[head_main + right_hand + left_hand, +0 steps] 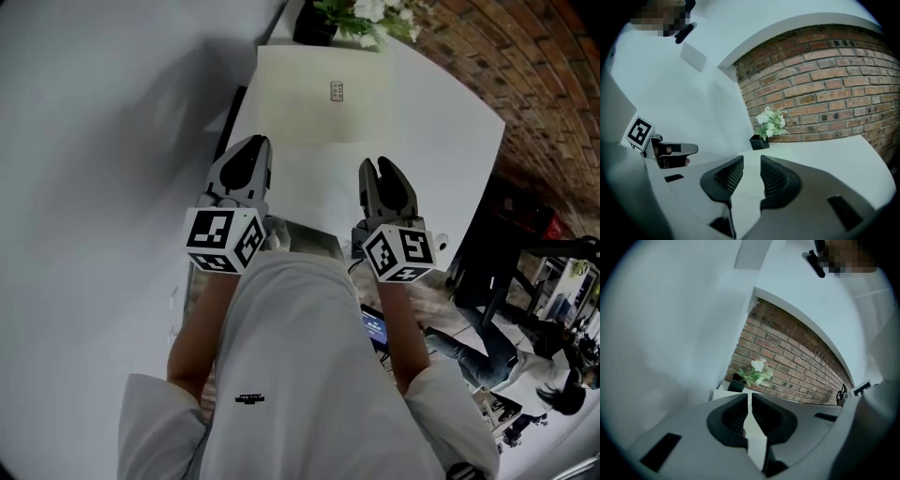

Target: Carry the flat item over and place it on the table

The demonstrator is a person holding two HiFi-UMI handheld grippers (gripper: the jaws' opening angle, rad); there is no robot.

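The flat item (pixel 323 94) lay at the far end of the counter (pixel 441 141) by the potted flowers (pixel 361 17), apparently already set down, which would explain why the left tool (pixel 255 143), jaws together, and the right tool (pixel 378 165), jaws slightly apart, held nothing.

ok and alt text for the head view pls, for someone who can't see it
Looking down past a person's pale shirt, two grippers are held side by side over a white table, the left gripper shut, the right gripper slightly open, both empty. A cream flat sheet lies farther along the table, before a potted plant and brick wall.
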